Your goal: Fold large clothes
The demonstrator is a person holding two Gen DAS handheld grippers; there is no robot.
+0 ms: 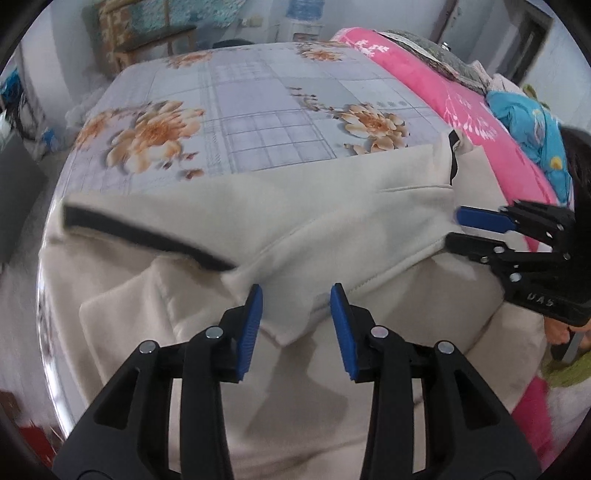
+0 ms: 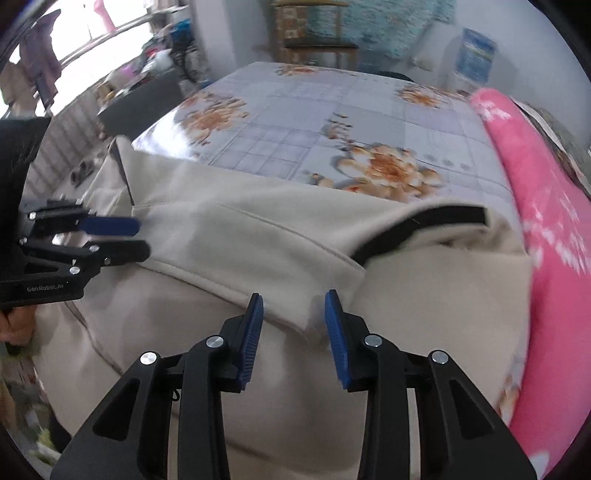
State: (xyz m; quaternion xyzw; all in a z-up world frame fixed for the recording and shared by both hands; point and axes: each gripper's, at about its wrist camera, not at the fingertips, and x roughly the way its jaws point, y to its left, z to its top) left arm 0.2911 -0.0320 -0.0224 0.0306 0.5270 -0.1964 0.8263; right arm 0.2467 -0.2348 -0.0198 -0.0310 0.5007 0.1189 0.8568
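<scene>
A large beige garment (image 1: 332, 206) (image 2: 258, 229) with black trim (image 1: 147, 236) (image 2: 421, 225) lies on the flowered bedsheet (image 1: 258, 110) (image 2: 314, 122), its near part folded over into a stitched edge. My left gripper (image 1: 296, 295) (image 2: 143, 237) stands open over that folded edge, a cloth corner lying between the pads without being pinched. My right gripper (image 2: 294, 301) (image 1: 452, 227) is open too, at the other end of the same edge, with a flap corner in the gap and space beside it. Both point steeply down at the garment.
A pink blanket (image 1: 461, 107) (image 2: 546, 221) runs along the bed's right side, with a blue patterned cloth (image 1: 532, 125) on it. Beyond the bed stand a wooden chair (image 1: 147, 33) and a water dispenser (image 1: 303, 26). A dark cabinet (image 2: 140, 107) sits left of the bed.
</scene>
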